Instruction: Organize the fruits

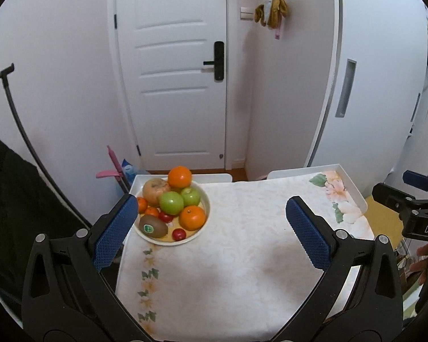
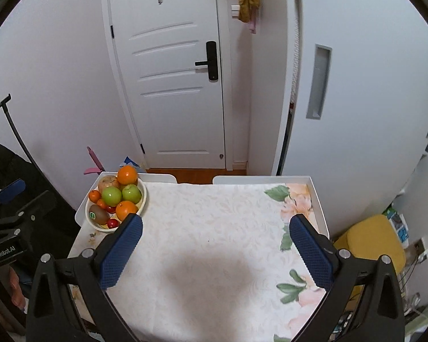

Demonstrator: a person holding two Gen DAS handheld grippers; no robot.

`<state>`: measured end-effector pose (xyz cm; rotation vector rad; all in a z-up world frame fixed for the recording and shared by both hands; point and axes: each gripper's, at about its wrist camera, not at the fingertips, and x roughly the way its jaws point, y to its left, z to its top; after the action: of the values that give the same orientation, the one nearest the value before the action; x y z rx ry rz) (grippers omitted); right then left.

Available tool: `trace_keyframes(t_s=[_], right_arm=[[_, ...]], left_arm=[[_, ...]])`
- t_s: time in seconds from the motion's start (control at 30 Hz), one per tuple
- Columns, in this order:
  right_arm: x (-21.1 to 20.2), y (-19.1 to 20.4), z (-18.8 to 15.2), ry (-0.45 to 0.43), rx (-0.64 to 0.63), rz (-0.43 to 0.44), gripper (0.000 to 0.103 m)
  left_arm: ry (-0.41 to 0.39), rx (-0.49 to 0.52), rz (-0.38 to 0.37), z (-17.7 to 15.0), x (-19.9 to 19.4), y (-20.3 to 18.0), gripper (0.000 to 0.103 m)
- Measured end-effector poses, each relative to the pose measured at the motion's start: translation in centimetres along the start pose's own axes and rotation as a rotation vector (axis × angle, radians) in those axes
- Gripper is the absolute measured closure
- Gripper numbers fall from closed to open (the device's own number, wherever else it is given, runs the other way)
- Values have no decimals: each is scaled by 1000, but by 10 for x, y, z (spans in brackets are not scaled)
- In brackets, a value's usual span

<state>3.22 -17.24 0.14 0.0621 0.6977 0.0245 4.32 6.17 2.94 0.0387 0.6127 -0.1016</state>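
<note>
- A white door (image 1: 174, 85) and pale walls stand behind your surface (image 1: 242, 242), which wears a floral cloth and is bare apart from one corner.
- All the fruit you can see sits in the bowl (image 1: 205, 199) at the far left corner of the surface: two oranges, two green apples, a kiwi (image 1: 153, 226), a brownish fruit at the back and some small red and orange ones.
- Your left tongs (image 1: 212, 232) stand wide apart with nothing between them; the left finger hangs just beside the bowl's near-left rim in that view.
- Your right tongs (image 2: 216, 252) are also spread wide and hold nothing, over the bare middle of the cloth, with the bowl off to their left.
- As I read it, you are either finished loading the bowl or just about to start on it; no fruit lies loose on the cloth, so sorting looks close to done.
- If more is wanted, your next move is a reach to the top orange (image 1: 179, 176): it sits highest, free of the others.
- Come at it from above with the left tongs, which are nearer, and close gently, since round fruit can roll and nudge its neighbours over the low rim.
</note>
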Motion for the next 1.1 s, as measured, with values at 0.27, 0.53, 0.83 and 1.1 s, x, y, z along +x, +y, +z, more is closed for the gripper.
trace_keyframes(t_s=[0.27, 0.53, 0.83, 1.1], right_arm=[[-15, -4, -8, -20, -1, -5, 0], [-23, -5, -12, -37, 2, -16, 0], [-28, -5, -12, -48, -1, -33, 0], [-28, -5, -11, -50, 3, -41, 0]], left_arm=[[-15, 2, 9, -2, -10, -5, 0], [-26, 9, 3, -3, -16, -8, 0], [-33, 7, 12, -1, -19, -10, 0], [-30, 8, 8, -1, -19, -10, 0]])
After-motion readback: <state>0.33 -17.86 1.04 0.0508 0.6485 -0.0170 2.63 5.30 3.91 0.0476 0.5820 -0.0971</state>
